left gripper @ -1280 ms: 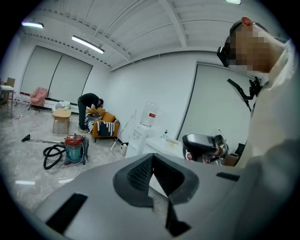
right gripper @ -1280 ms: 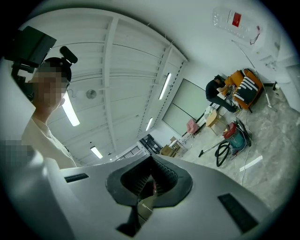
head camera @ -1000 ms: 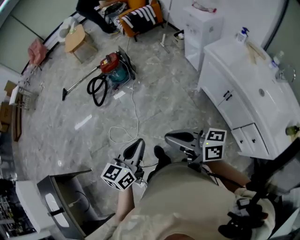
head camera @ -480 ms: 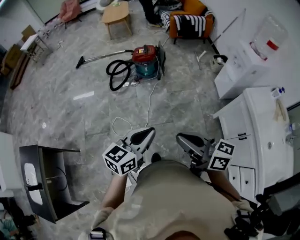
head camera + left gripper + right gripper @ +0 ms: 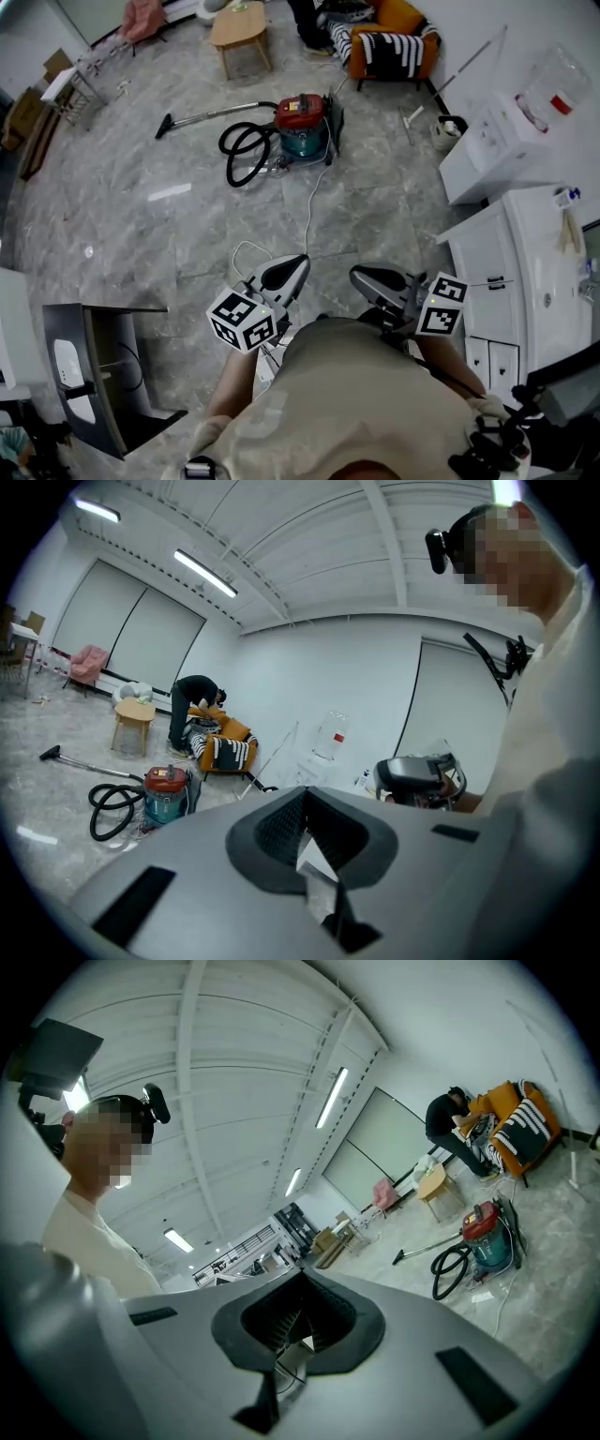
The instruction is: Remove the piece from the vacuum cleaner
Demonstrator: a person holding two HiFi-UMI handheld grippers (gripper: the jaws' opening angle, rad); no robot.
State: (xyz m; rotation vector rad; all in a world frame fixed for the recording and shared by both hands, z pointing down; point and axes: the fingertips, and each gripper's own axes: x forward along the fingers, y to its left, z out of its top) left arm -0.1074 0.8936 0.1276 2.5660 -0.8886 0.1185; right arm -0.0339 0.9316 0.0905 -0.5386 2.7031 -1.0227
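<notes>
Grey jaws on my left gripper (image 5: 298,262) and right gripper (image 5: 358,275): both fully closed, tips together, nothing held or touched, just ahead of my torso. Vacuum cleaner (image 5: 302,127) stands well beyond them on the stone floor (image 5: 141,244), black hose (image 5: 239,155) looped beside it.

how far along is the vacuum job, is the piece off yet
Done: nothing visible. The vacuum cleaner stands far across the floor, hose and wand apparently attached. In hand: nothing; the left gripper and right gripper are both shut and empty, close to the person's body. Left: reach the vacuum, grip the piece, pull it off.
</notes>
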